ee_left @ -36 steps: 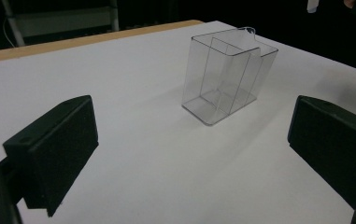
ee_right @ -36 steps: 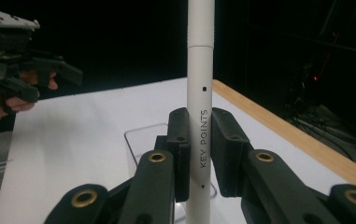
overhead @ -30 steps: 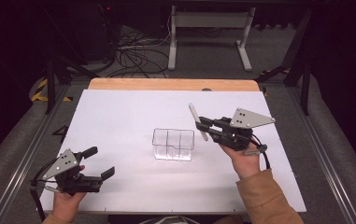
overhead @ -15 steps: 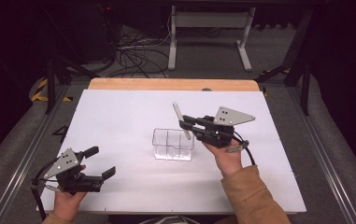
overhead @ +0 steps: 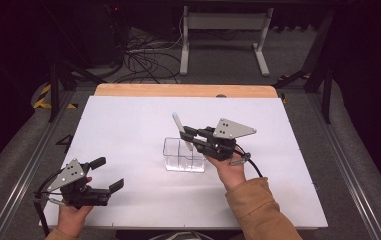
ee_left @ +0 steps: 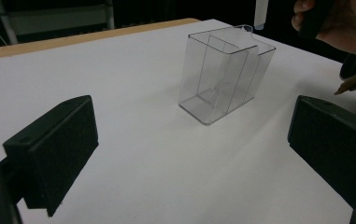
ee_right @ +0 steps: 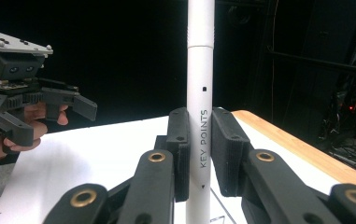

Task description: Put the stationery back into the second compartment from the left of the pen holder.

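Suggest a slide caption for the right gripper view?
Right claw clamps a white pen upright above the table.

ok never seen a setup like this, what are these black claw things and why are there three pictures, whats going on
A person sits at a white table and holds a hand tool in each hand; each tool has two black jaws that pinch things. One picture is taken from above the table. The other two come from small cameras riding on the tools, looking along their jaws. On the table stands a clear plastic box with dividers inside. The right gripper is closed on a white pen, which it holds over the box. The left gripper is open and holds nothing, near the table's front edge.
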Motion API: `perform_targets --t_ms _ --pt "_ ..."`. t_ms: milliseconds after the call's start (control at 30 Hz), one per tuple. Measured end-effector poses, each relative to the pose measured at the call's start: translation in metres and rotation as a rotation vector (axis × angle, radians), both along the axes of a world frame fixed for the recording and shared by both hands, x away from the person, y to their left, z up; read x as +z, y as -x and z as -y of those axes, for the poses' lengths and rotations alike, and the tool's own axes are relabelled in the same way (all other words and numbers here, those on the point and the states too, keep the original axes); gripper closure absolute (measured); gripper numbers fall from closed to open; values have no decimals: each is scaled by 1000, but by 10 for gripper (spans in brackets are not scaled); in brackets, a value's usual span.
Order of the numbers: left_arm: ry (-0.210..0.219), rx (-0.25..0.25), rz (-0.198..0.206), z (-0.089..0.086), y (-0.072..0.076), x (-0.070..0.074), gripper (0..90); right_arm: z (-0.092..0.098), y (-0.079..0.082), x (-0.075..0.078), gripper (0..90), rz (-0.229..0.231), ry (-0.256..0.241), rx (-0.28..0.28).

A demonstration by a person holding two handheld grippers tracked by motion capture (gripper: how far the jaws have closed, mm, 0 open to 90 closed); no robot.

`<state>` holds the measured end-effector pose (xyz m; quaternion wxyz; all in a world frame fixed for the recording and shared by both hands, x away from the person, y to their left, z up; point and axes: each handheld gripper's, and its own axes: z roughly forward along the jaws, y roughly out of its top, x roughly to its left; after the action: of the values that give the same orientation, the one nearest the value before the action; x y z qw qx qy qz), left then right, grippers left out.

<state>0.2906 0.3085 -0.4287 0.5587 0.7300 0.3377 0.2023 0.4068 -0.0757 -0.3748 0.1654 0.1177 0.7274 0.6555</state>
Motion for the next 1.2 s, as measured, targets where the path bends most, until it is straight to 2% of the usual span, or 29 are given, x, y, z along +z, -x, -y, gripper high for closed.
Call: perform_targets --t_ms 200,400,567,767,1067,1200 --pt "2 -1 -1 -1 0 0 27 -4 -2 -3 789 -10 -1 -1" --pt "1 -3 1 -1 -1 -1 26 -5 -5 -9 788 -41 8 -15" --pt "6 -5 -4 -1 -1 -1 27 -7 -7 -15 787 -79 31 -7" --pt "8 -8 -4 -1 -1 -1 26 -8 -9 -19 786 -97 52 -8" --pt "9 -13 -9 0 -2 -1 27 -10 -11 -26 784 -156 109 -9" --pt "10 -12 -8 0 -2 -1 27 -9 -12 -28 783 -218 122 -14"
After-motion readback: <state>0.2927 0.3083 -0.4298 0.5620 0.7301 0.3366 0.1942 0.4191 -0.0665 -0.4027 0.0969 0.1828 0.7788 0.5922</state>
